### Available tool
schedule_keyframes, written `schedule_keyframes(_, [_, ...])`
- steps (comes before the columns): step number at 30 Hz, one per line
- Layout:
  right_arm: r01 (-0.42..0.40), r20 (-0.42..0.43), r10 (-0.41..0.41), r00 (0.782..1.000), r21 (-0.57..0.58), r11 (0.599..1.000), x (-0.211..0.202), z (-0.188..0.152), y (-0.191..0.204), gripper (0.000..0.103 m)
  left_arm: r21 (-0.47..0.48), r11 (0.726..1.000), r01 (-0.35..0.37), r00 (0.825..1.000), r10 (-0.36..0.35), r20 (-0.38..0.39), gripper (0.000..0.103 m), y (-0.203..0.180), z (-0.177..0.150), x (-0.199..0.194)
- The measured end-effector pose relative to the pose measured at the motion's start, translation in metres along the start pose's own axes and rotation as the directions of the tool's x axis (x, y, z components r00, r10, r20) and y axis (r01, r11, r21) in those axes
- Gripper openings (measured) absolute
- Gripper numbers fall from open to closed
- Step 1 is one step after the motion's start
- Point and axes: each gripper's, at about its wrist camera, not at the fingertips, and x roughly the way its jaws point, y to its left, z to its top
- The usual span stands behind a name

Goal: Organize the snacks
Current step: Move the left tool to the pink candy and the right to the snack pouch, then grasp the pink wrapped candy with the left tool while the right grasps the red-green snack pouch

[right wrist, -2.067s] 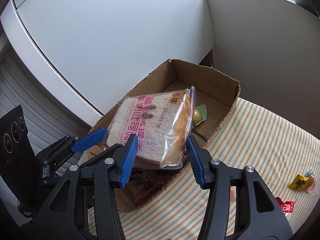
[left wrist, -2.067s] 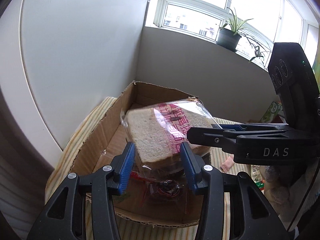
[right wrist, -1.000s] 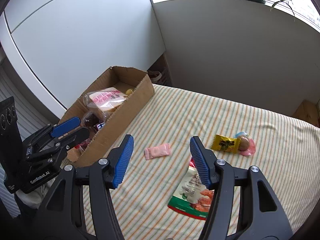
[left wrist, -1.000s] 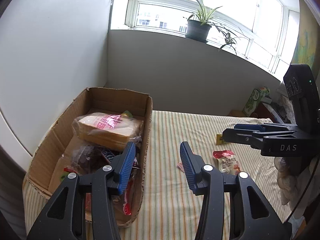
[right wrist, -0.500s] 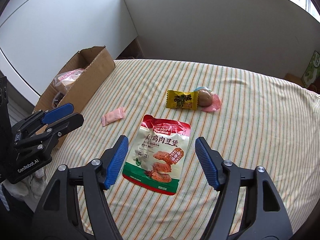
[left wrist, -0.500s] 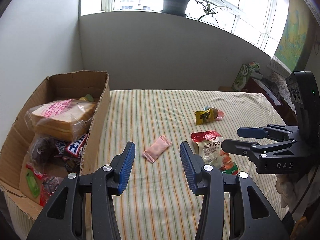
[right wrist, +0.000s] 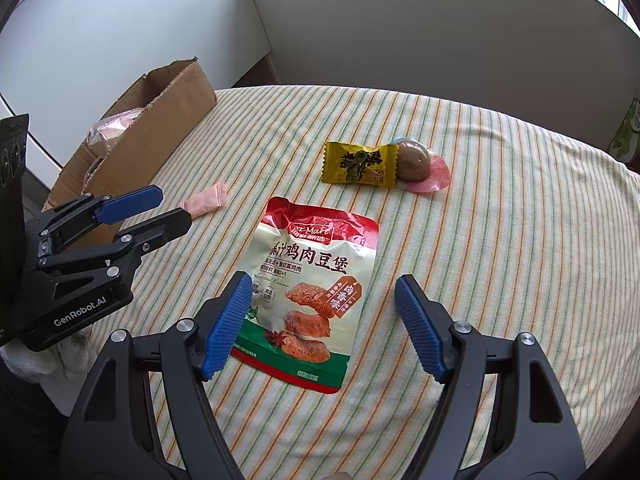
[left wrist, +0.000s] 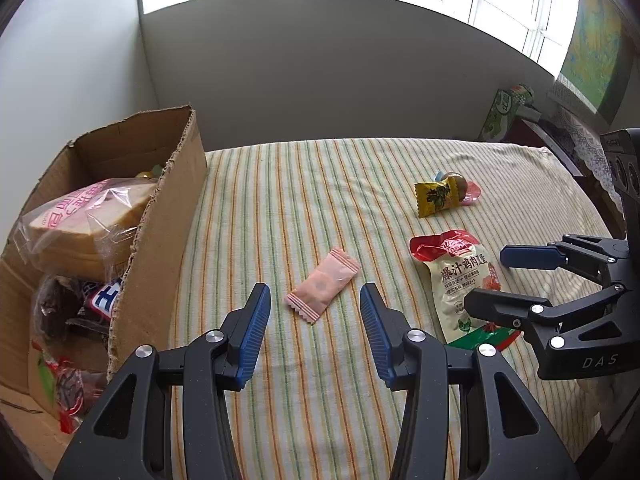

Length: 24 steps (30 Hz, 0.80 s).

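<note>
Your left gripper hangs open and empty above the pink candy wrapper, which lies flat on the striped tabletop just beside the cardboard box; the jaws straddle the wrapper's line so that a descent would bring it between the pads. Your right gripper is also open and empty, and its jaws have just been opening; they stand wide on either side of the chicken snack pouch, probably to clear the pouch's broad width, with no pad touching it. The pouch is flat, glossy, red at the top and green at the base, with printed patties. Beyond it a yellow candy packet touches a brown jelly cup. The box already holds a bagged bread loaf and darker packets, so four loose items appear to remain.
</note>
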Motion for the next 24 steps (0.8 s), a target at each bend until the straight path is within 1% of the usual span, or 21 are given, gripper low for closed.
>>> schedule_keyframes(1, [0.004, 0.004, -0.004, 1.0, -0.012, 1.0, 0.0, 0.0, 0.003, 0.08, 0.001, 1.0, 0.001, 1.0, -0.001, -0.003, 0.045, 0.001, 0.0, 0.001])
schedule_keyframes(2, [0.002, 0.008, -0.002, 1.0, -0.021, 1.0, 0.001, -0.001, 0.007, 0.086, 0.004, 1.0, 0.0, 1.0, 0.0, -0.004, 0.045, 0.001, 0.0, 0.002])
schedule_keyframes(3, [0.001, 0.009, -0.001, 1.0, -0.027, 1.0, 0.001, -0.001, 0.01, 0.091, 0.004, 1.0, -0.004, 1.0, 0.004, -0.007, 0.045, 0.001, 0.0, 0.003])
schedule_keyframes(5, [0.007, 0.006, -0.006, 1.0, -0.045, 0.999, 0.004, -0.002, 0.016, 0.091, 0.002, 1.0, -0.002, 1.0, 0.002, -0.012, 0.045, 0.002, 0.002, 0.006])
schedule_keyframes(9, [0.068, 0.01, -0.067, 0.998, -0.113, 0.991, 0.01, -0.004, 0.03, 0.091, 0.009, 1.0, -0.007, 1.0, 0.007, -0.026, 0.045, 0.002, 0.003, 0.013])
schedule_keyframes(12, [0.093, 0.011, -0.093, 0.996, -0.142, 0.986, 0.013, -0.005, 0.034, 0.091, 0.018, 1.0, -0.01, 0.999, 0.01, -0.036, 0.045, 0.0, 0.005, 0.019])
schedule_keyframes(19, [0.129, 0.008, -0.129, 0.992, -0.164, 0.978, 0.015, 0.0, 0.032, 0.091, 0.036, 0.999, -0.03, 0.998, 0.032, -0.046, 0.045, -0.004, 0.01, 0.023])
schedule_keyframes(21, [0.136, 0.009, -0.136, 0.991, -0.154, 0.979, 0.014, 0.001, 0.026, 0.091, 0.029, 0.999, -0.027, 0.998, 0.028, -0.048, 0.041, -0.003, 0.011, 0.022])
schedule_keyframes(23, [0.133, 0.004, -0.134, 0.991, -0.143, 0.981, 0.013, 0.001, 0.018, 0.091, 0.012, 1.0, -0.012, 0.999, 0.013, -0.052, 0.033, 0.0, 0.012, 0.021])
schedule_keyframes(24, [0.128, 0.001, -0.13, 0.992, -0.137, 0.982, 0.012, 0.001, 0.015, 0.091, 0.011, 1.0, -0.007, 0.998, 0.008, -0.055, 0.032, 0.001, 0.011, 0.02])
